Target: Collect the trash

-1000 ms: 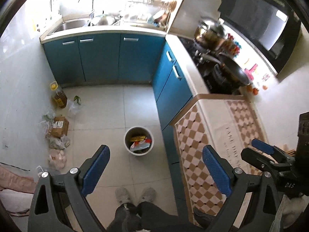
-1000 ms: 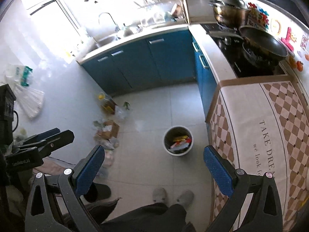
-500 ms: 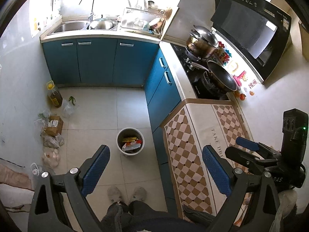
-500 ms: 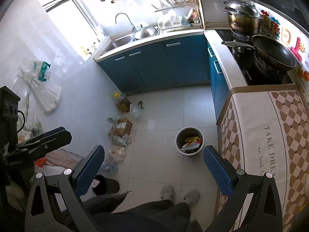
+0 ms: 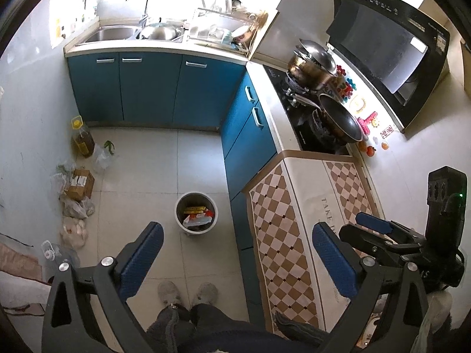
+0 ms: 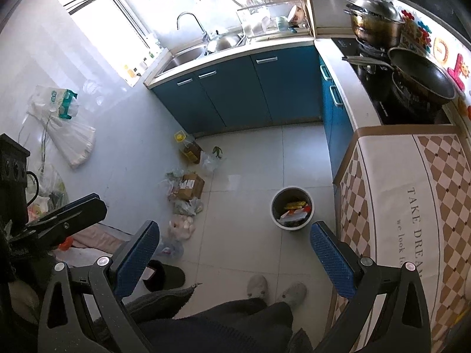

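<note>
A round grey trash bin [image 5: 196, 212] stands on the tiled floor beside the blue cabinets, with yellow, red and white wrappers inside; it also shows in the right wrist view [image 6: 292, 208]. My left gripper [image 5: 235, 260] is open and empty, held high above the floor. My right gripper [image 6: 234, 257] is open and empty, also held high. The right gripper shows at the right edge of the left wrist view [image 5: 382, 232]. The left gripper shows at the left edge of the right wrist view [image 6: 67, 214].
A cardboard box [image 5: 79, 184], plastic bags [image 5: 73, 231] and an oil bottle [image 5: 82, 139] lie along the left wall. A checkered cloth [image 5: 297, 223] covers the counter on the right. A stove with pans [image 5: 323, 108] stands behind it. The person's slippered feet [image 5: 188, 292] stand below.
Both grippers have risen and drawn back. The bin and floor look smaller and farther away. The jaws stay open.
</note>
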Demonstrator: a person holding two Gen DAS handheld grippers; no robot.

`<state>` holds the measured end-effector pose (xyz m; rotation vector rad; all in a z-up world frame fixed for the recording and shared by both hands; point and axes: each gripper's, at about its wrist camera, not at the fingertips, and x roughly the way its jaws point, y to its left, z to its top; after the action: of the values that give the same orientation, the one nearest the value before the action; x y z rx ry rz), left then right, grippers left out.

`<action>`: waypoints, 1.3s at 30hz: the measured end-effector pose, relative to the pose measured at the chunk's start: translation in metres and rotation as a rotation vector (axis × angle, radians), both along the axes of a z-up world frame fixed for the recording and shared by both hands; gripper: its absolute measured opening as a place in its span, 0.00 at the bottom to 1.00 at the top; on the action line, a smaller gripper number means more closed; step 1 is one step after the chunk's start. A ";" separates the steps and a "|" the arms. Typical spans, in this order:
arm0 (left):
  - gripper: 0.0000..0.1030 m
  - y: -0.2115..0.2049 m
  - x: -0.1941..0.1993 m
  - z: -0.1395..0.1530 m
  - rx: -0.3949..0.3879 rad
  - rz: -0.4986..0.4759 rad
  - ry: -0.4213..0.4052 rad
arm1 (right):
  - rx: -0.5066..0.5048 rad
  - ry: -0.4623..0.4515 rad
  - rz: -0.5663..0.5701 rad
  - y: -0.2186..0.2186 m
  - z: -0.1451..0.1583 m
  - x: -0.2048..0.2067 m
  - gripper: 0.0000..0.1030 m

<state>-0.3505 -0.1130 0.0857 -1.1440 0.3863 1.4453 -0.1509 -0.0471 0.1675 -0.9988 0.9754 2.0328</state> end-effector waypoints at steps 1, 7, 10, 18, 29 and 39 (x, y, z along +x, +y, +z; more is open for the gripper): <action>1.00 0.000 0.001 -0.001 -0.004 -0.001 -0.001 | -0.005 -0.002 0.001 0.000 -0.002 0.000 1.00; 1.00 0.002 0.002 -0.005 -0.021 0.000 -0.013 | -0.027 -0.011 0.009 0.004 -0.009 0.002 1.00; 1.00 0.003 0.003 -0.006 -0.027 0.000 -0.016 | -0.036 -0.012 0.019 0.005 -0.011 0.003 1.00; 1.00 0.002 0.004 -0.009 -0.037 0.001 -0.020 | -0.047 -0.015 0.029 0.004 -0.014 0.003 1.00; 1.00 0.002 0.015 -0.012 -0.038 -0.012 -0.023 | -0.052 -0.015 0.025 0.002 -0.016 0.009 1.00; 1.00 0.002 0.020 -0.012 -0.041 -0.019 -0.027 | -0.061 -0.009 0.027 0.000 -0.016 0.016 1.00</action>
<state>-0.3304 -0.1106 0.0738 -1.1884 0.4081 1.4102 -0.1349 -0.0470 0.1516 -1.0582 1.0302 2.0291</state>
